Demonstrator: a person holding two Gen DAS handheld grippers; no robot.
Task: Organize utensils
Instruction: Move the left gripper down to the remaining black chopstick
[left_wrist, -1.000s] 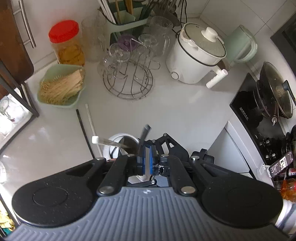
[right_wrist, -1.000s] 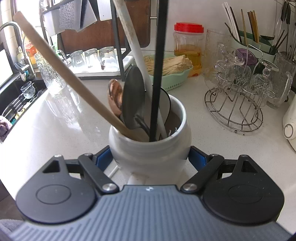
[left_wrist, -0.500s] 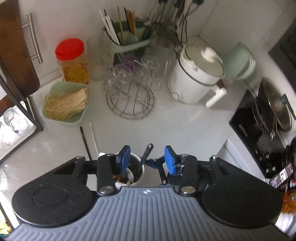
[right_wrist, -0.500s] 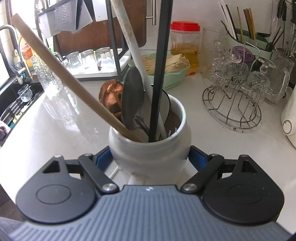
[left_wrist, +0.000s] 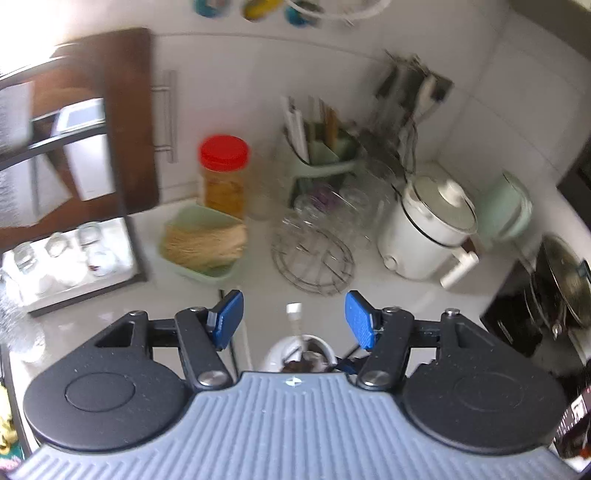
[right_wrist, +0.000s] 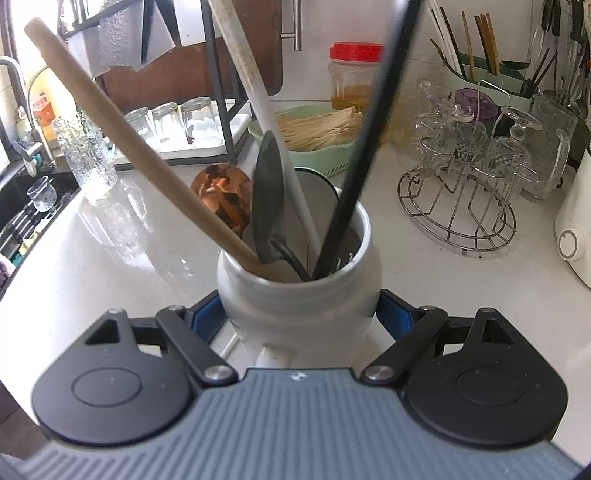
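Sitting wide open and empty, left gripper (left_wrist: 293, 319) high over the jar (left_wrist: 301, 350) on the desk (right_wrist: 424, 266), handles pointing up at it; right gripper (right_wrist: 301, 314) clamping jar (right_wrist: 299, 295) sides, closer, steadying.

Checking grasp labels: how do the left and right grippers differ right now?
The left gripper is open with nothing between its blue pads; the right gripper is shut on the white crock, a pad against each side. The left hangs above the crock, looking down into it; the right sits low at counter level, facing its side. Both are black two-finger grippers with blue pads.
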